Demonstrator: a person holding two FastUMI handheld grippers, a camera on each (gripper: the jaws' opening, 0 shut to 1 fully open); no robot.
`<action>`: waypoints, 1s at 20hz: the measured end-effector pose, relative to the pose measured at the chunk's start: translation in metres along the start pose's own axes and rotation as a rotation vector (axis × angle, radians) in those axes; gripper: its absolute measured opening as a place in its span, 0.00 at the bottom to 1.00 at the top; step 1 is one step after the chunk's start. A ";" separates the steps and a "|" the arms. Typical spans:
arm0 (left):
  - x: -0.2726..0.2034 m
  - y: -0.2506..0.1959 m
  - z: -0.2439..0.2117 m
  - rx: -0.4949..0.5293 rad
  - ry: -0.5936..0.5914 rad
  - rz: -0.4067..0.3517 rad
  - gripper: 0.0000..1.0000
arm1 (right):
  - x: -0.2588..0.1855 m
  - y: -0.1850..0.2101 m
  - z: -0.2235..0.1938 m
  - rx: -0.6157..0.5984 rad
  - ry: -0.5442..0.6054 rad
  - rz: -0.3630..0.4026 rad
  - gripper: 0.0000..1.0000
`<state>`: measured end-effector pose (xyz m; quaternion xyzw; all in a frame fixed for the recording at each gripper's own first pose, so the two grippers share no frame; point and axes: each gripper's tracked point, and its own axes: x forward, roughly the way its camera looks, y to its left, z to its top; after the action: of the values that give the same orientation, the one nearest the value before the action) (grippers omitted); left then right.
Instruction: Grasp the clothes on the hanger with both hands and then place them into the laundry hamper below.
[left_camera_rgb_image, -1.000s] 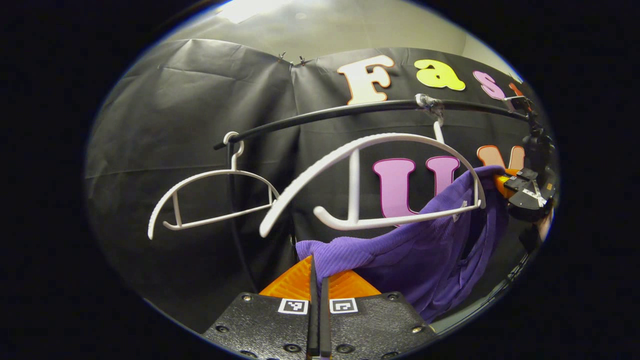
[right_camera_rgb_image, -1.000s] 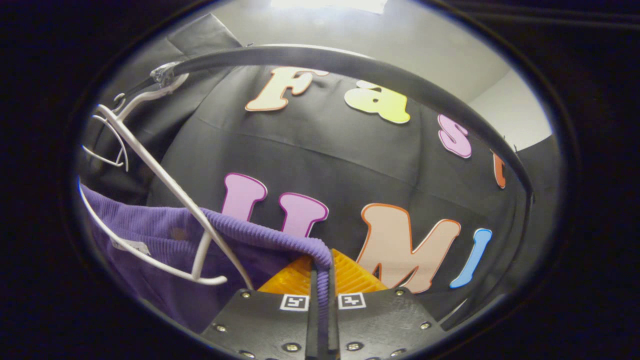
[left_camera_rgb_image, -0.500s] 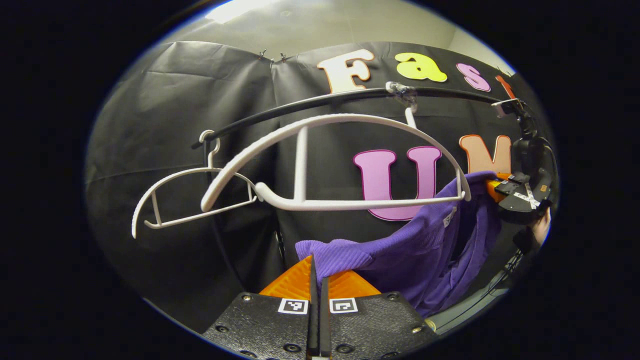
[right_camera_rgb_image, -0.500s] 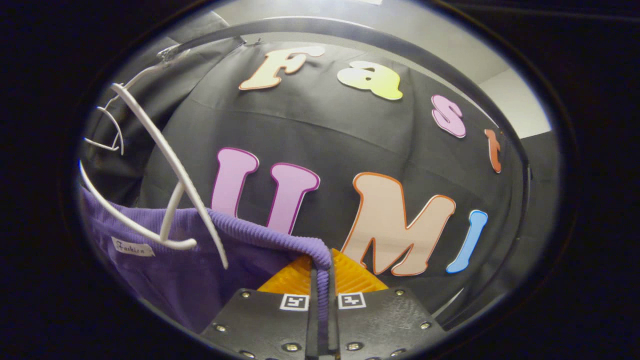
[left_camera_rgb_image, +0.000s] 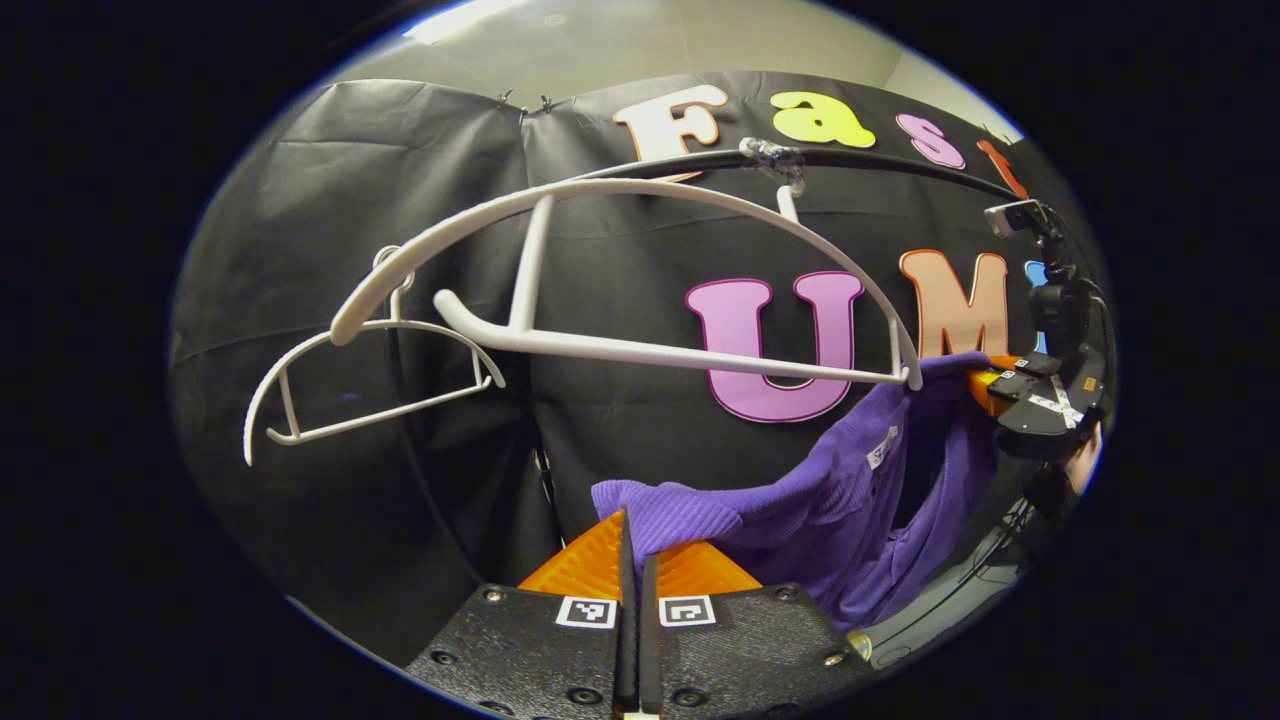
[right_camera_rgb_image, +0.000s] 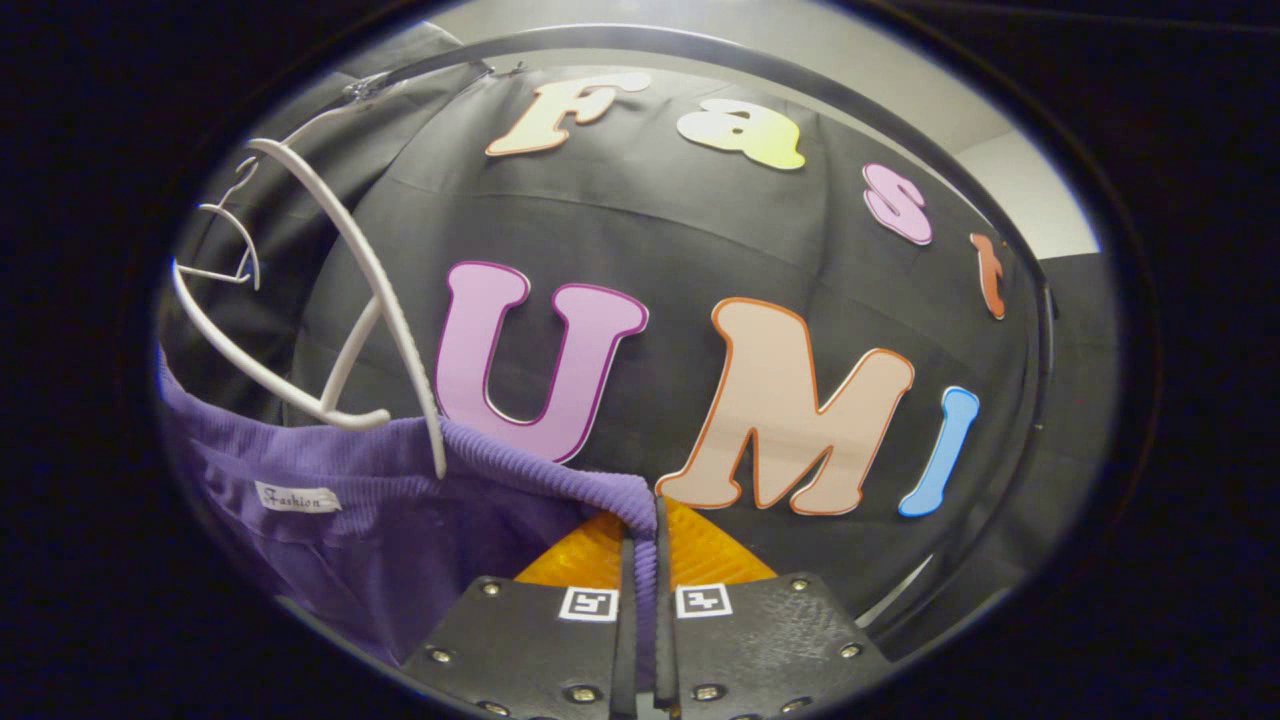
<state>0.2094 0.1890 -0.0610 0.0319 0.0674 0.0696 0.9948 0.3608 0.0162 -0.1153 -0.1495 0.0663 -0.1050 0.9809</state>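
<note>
A purple ribbed garment (left_camera_rgb_image: 850, 500) sags between my two grippers, below a white hanger (left_camera_rgb_image: 640, 270) that hangs from a black rail (left_camera_rgb_image: 900, 165). My left gripper (left_camera_rgb_image: 636, 535) is shut on one shoulder of the cloth. In the left gripper view the right gripper (left_camera_rgb_image: 1000, 378) holds the other shoulder at the far right, beside the hanger's right tip. In the right gripper view my right gripper (right_camera_rgb_image: 645, 520) is shut on the garment's ribbed edge (right_camera_rgb_image: 540, 470), and the garment (right_camera_rgb_image: 380, 540) with a small white label (right_camera_rgb_image: 297, 497) hangs to the left, under the hanger (right_camera_rgb_image: 370, 300).
A second white hanger (left_camera_rgb_image: 350, 385), bare, hangs further left on the rail. The black cloth wall (left_camera_rgb_image: 350, 200) stands close behind. A small camera on a stalk (left_camera_rgb_image: 1020, 215) rises above the right gripper. A pale floor edge (left_camera_rgb_image: 930, 610) shows low right.
Both grippers have dropped lower with the garment. The cloth has slid down off the hanger, whose left end has swung upward and now stands bare above the garment.
</note>
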 end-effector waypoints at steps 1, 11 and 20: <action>0.000 -0.001 -0.002 0.003 0.003 -0.006 0.01 | -0.003 0.000 -0.002 0.000 0.005 0.003 0.07; 0.009 -0.052 -0.021 0.010 0.044 -0.143 0.01 | -0.044 0.043 -0.035 0.034 0.086 0.138 0.07; 0.020 -0.121 -0.067 -0.036 0.152 -0.373 0.02 | -0.073 0.085 -0.067 0.033 0.178 0.290 0.07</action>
<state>0.2363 0.0758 -0.1382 -0.0043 0.1458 -0.1122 0.9829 0.2956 0.0931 -0.1972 -0.1123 0.1719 0.0237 0.9784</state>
